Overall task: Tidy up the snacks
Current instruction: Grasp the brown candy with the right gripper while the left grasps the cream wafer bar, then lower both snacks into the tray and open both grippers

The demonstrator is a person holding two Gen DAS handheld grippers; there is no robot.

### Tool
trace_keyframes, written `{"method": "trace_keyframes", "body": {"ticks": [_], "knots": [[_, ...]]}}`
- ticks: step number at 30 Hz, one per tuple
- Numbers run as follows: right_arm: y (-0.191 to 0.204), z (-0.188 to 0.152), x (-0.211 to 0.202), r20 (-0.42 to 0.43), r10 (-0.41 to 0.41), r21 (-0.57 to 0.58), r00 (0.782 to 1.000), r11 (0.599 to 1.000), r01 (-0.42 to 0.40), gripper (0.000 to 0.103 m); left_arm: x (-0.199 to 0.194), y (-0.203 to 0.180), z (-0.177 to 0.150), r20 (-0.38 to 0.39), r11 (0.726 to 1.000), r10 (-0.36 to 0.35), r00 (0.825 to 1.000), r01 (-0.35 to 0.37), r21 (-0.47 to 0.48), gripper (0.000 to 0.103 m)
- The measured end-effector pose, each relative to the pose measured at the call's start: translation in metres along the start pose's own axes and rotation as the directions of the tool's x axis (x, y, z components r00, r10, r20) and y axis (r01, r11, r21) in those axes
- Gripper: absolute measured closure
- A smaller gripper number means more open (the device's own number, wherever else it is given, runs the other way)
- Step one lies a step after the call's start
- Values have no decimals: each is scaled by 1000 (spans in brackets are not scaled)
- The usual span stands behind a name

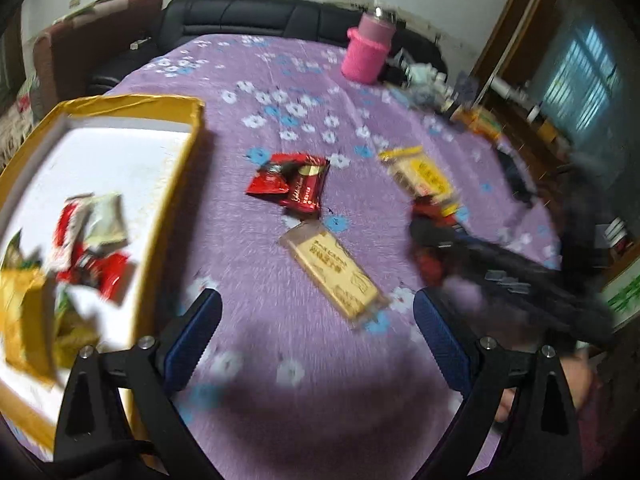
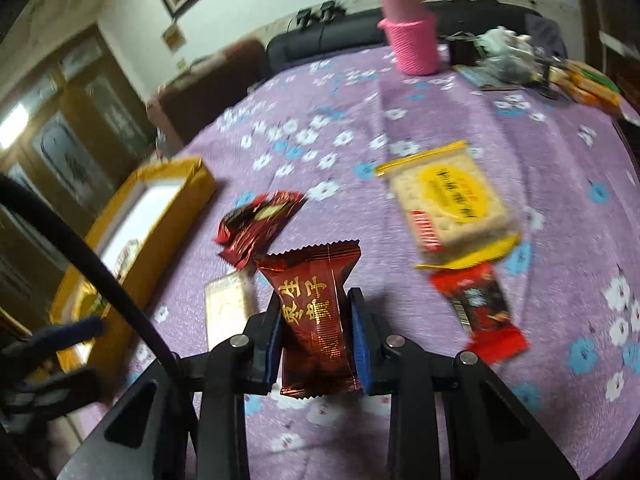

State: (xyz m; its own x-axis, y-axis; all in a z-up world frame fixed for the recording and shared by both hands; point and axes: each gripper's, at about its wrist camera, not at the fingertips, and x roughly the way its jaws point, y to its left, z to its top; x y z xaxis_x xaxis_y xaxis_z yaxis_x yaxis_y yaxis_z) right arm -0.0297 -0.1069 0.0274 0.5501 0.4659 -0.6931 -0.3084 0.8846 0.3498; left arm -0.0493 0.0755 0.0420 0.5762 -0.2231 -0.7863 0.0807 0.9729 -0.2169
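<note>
My left gripper [image 1: 316, 300] is open and empty above the purple flowered cloth, just right of the yellow box [image 1: 176, 168], which holds several snack packets [image 1: 88, 248]. Ahead lie a tan biscuit packet [image 1: 336, 272], two dark red packets [image 1: 292, 184] and a yellow cracker pack [image 1: 424, 180]. My right gripper [image 2: 314, 300] is shut on a dark red snack packet [image 2: 316, 312] with gold characters, held above the cloth. The cracker pack [image 2: 452, 208], a red packet [image 2: 484, 312], the dark red packets [image 2: 256, 224], the tan packet [image 2: 228, 312] and the box [image 2: 160, 208] show around it.
A pink bottle in a knitted sleeve [image 1: 368, 48] stands at the far side of the table [image 1: 400, 92]. Clutter and small boxes [image 1: 480, 120] lie at the far right. A black sofa [image 1: 248, 16] is behind the table. The right gripper's arm [image 1: 520, 276] crosses the left view.
</note>
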Motion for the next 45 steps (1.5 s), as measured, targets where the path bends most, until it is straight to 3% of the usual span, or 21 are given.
{"method": "trace_keyframes", "body": {"ticks": [6,9,10,11,12,19,23,29,36,40,45], "knots": [[-19,6,-13,52,41,89,998,995,-45,74,54,-21,16,-81,992,106,991,-99,83,8],[-21,7,-13,55,46,102,997,993,-52,74,63,-33,13,-41,972,173,984,-164,171,29],[-21,7,-13,55,49,101,997,993,-54,74,61,-35,12,-30,973,147,989,-139,185,50],[-20,7,-13,55,50,99,997,994,-55,74,60,-36,12,-26,972,140,990,-133,194,64],[-19,7,-13,55,50,95,997,994,-55,74,58,-36,12,-24,969,151,988,-143,202,67],[-15,5,-12,59,44,71,997,996,-48,74,41,-13,13,-27,989,91,995,-88,115,68],[-13,3,-11,74,39,63,996,997,-43,74,7,9,14,15,999,24,1000,-25,33,68],[3,8,-15,78,45,58,996,997,-50,74,-52,70,31,104,997,7,995,1,-74,68],[87,40,-7,19,139,-52,990,989,-138,74,-85,148,56,158,982,119,980,-92,-165,68],[149,56,23,-76,199,-121,977,971,-208,74,-74,185,68,139,969,166,976,-135,-209,67],[200,57,82,-183,168,-170,969,965,-199,74,-47,219,77,86,955,178,980,-151,-256,67]]}}
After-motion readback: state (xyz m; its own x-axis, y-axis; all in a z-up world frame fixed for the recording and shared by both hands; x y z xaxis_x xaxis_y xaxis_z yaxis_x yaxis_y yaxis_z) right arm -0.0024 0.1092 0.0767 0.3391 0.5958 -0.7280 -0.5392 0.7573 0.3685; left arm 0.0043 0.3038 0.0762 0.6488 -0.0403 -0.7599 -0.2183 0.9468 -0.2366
